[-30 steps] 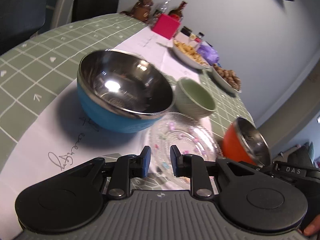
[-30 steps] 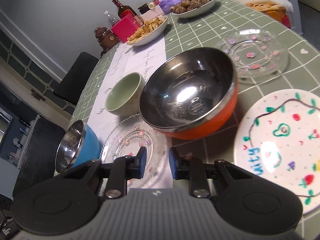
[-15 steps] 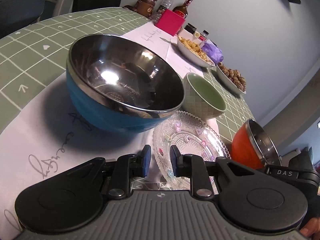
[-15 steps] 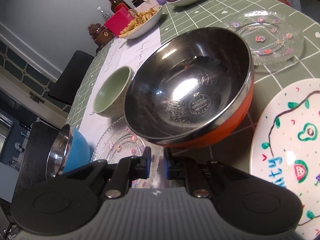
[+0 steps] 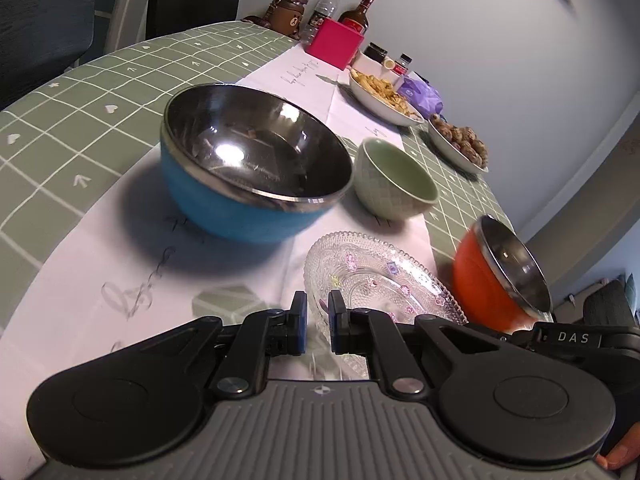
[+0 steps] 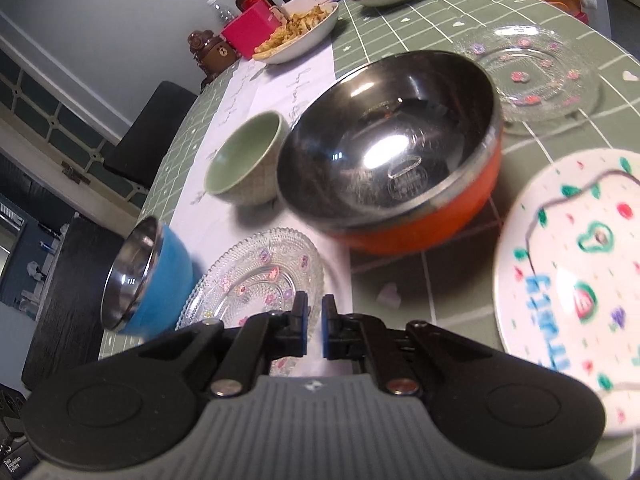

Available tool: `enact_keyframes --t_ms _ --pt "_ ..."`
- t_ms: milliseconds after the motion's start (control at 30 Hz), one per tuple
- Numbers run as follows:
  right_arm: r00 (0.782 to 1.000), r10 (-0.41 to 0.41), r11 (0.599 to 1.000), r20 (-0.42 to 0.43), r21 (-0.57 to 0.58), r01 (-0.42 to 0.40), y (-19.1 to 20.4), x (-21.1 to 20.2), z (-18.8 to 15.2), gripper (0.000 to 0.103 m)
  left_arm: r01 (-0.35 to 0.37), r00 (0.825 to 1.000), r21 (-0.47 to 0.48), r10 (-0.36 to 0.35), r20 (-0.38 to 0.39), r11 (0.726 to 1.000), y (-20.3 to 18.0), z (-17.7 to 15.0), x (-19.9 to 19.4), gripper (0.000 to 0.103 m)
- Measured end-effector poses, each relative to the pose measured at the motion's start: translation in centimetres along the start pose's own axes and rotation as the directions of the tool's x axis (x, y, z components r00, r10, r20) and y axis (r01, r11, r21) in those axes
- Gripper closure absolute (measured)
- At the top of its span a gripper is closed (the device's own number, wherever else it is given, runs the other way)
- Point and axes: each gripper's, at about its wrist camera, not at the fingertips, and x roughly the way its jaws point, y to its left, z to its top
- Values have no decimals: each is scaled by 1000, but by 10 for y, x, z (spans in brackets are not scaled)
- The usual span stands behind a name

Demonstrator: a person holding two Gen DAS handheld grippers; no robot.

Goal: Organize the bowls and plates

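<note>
Counter (image 5: pixel 60 128) under a green grid cloth, white runner (image 5: pixel 120 248) with script down its length. Painted white plate (image 6: pixel 580 280) lies at the right, just beside the orange bowl (image 6: pixel 400 168); blurred, fruit doodles and blue lettering readable only in part. Orange bowl, steel-lined, sits on the green cloth directly ahead of the right gripper (image 6: pixel 315 330). Blue bowl (image 5: pixel 248 164), also steel-lined, stands on the runner ahead and left of the left gripper (image 5: pixel 317 326). Two clear glass plates with small flower marks: near glass plate (image 5: pixel 380 276) lies between blue and orange bowls, its rim just in front of both grippers; far glass plate (image 6: pixel 536 76) lies beyond the orange bowl, close to its far rim. Green cup-bowl (image 5: pixel 394 182) stands upright behind the near glass plate, just beside the blue bowl. Further back along the counter: dish of fries (image 5: pixel 384 92), dish of brown round food (image 5: pixel 460 140), pink box (image 5: pixel 336 42), bottles and a brown bear figure (image 5: pixel 288 8). Left fingers nearly together with a narrow gap, gripping nothing; the near glass plate's edge shows behind that gap, contact not clear. Right fingers likewise nearly closed on nothing, above the runner.
</note>
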Motion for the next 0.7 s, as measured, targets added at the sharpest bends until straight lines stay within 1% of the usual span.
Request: enact_keyframes --t_ms 133,233,367,467,567,633,700 --pt "1000 1 1000 -9 12 -1 1 -22 -14 99 12 1000 13 -12 3 1000 -5 -11 -23 92" --pt "1000 3 1000 -18 0 -3 3 -40 -29 99 17 1000 21 -18 11 1000 -8 -22 -44 92" --pt "999 34 999 -25 12 -34 -2 -62 -53 98 22 999 35 -23 27 999 -9 -36 -68 92" --pt "999 42 999 -12 -14 -42 0 -75 -72 98 30 999 40 -31 19 999 -5 -49 -81 92" --pt "999 28 998 -15 -56 -29 3 -79 -88 97 23 1000 37 -24 8 999 -1 -59 -84 92" --pt "999 23 998 -31 -65 -25 3 -76 -95 97 14 1000 32 -14 3 999 2 -62 -86 92" --pt "998 21 998 -52 -65 -24 2 -73 -99 97 -3 1000 46 3 -1 999 3 -64 -86 92"
